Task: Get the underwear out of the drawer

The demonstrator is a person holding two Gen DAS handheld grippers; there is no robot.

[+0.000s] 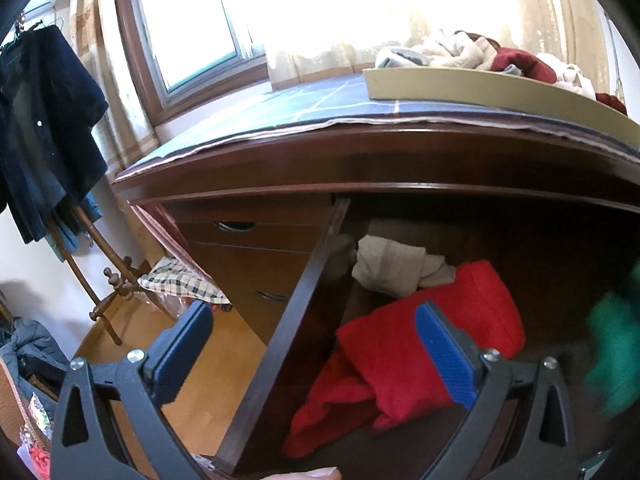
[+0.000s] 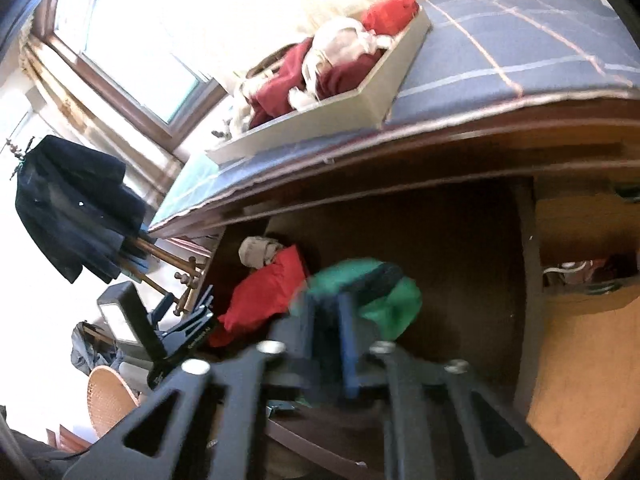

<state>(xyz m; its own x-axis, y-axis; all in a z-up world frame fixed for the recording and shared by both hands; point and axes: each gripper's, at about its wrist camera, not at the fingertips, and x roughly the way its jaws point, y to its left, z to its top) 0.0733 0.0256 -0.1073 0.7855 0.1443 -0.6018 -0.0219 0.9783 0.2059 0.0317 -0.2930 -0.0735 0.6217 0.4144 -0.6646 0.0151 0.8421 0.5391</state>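
The green underwear (image 2: 362, 300) was bunched right at the tips of your right gripper (image 2: 329, 316), over the middle of the open drawer (image 1: 280, 320). The jaws were together and the cloth bulged out past them up and to the right, so you appeared to have it pinched, though motion blur hid the exact contact. I could not make out a clear long axis; the garment looked like a crumpled ball more than a strip. In the left wrist view it showed only as a green smear at the right edge, well off to the side of your left gripper (image 1: 316, 344), so the right hand was plainly the nearer one and the one doing the work.

The way out seemed to be up and back toward you. The dresser top with its blue plaid cloth (image 2: 500, 56) overhung the back of the drawer, so a lift angled forward would risk catching on that edge.

Just left of the green piece lay the red garment (image 1: 432, 344), folded loosely, with a beige one (image 1: 392, 268) behind it near the drawer's left wall. Your left gripper hung over the red garment with its jaws wide apart, holding nothing. On the dresser top sat a shallow tray (image 2: 372, 96) already piled with red and white clothes, likely where this piece belonged.
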